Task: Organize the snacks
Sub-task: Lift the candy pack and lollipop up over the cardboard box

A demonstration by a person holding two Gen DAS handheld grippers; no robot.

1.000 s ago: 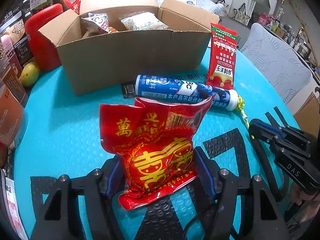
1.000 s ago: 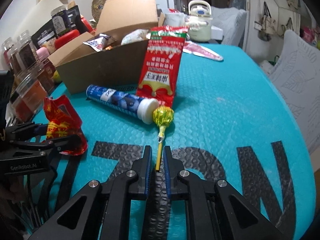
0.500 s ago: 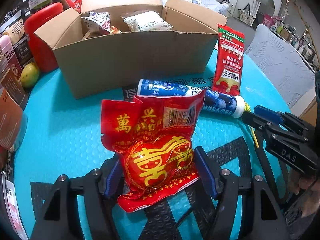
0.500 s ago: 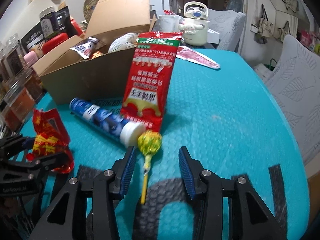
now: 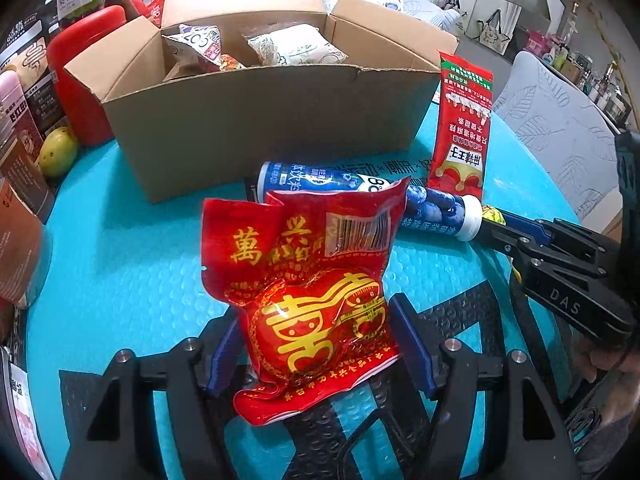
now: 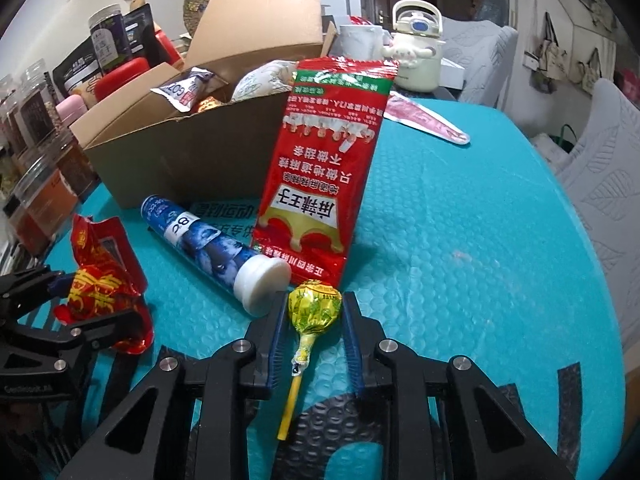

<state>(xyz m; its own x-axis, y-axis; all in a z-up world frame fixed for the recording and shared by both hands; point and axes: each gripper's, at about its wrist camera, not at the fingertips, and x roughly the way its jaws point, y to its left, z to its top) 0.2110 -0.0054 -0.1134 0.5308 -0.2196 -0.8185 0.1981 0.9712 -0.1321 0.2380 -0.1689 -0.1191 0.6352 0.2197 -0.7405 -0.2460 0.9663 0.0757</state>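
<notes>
My left gripper (image 5: 320,344) is shut on a red and gold snack packet (image 5: 312,280) and holds it just above the teal mat; it also shows in the right wrist view (image 6: 104,280). My right gripper (image 6: 314,332) is open, its jaws on either side of a yellow lollipop (image 6: 314,308) lying on the mat. A blue tube with a white cap (image 6: 212,248) lies beside the lollipop. A tall red snack pouch (image 6: 328,168) leans on the open cardboard box (image 5: 260,120), which holds several snack packets.
Jars, a red container (image 5: 80,80) and a yellow-green fruit (image 5: 58,152) stand left of the box. A flat pink packet (image 6: 424,120) and a cream kettle (image 6: 416,56) lie beyond the pouch. A grey chair (image 5: 560,128) stands at the right of the table.
My right gripper has opened and moved forward so its jaws now flank the lollipop head. My left gripper, still holding the red packet, has moved closer to the box.
</notes>
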